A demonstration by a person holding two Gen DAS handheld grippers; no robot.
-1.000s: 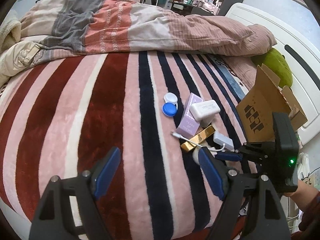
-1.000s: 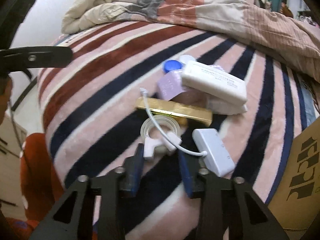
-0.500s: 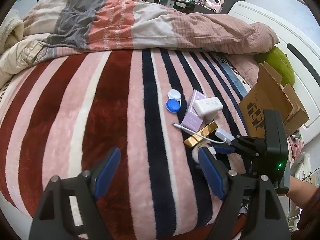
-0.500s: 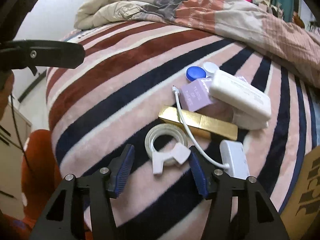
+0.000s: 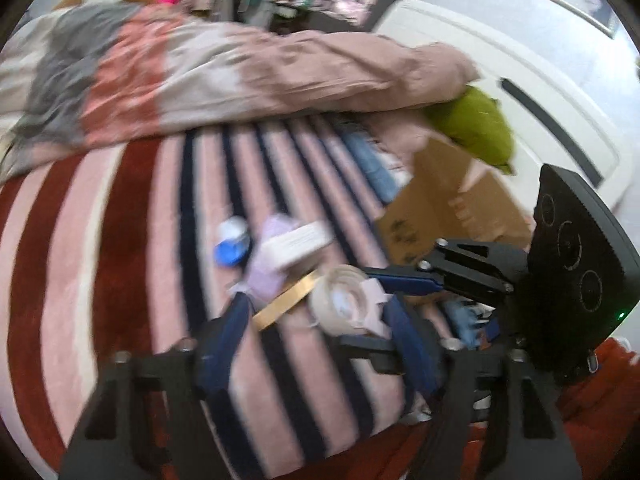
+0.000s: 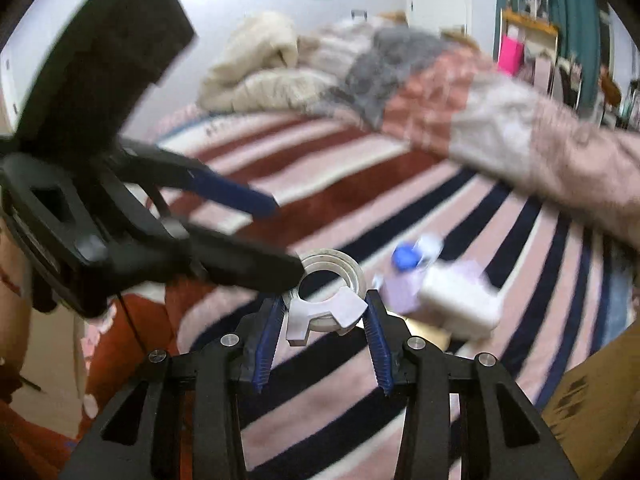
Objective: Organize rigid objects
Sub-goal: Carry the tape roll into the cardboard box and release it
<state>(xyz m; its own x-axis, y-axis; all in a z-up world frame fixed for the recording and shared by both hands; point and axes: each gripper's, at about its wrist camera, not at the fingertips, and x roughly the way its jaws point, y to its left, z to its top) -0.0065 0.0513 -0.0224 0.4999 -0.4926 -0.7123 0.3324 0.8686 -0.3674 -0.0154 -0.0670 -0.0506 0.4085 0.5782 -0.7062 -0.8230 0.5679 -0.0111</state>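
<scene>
Lifted off the bed (image 6: 360, 184) now, the tape ring (image 6: 326, 294) sits clamped in my right claw (image 6: 324, 316). My left claw (image 5: 316, 344) hangs apart, holding nothing. 1 thing is picked; the box (image 5: 444, 216) waits, the rest lie piled. Blur hides small things.

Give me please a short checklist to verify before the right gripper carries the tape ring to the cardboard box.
1. Right gripper closed on the tape dispenser: ok, pads touch its white holder.
2. Dispenser lifted off the striped blanket: ok, it seems.
3. Left gripper empty and open: ok.
4. Left gripper out of the way: not ok, its finger is against the ring.
5. Cardboard box open: ok.
6. Room inside the box: cannot tell.
</scene>
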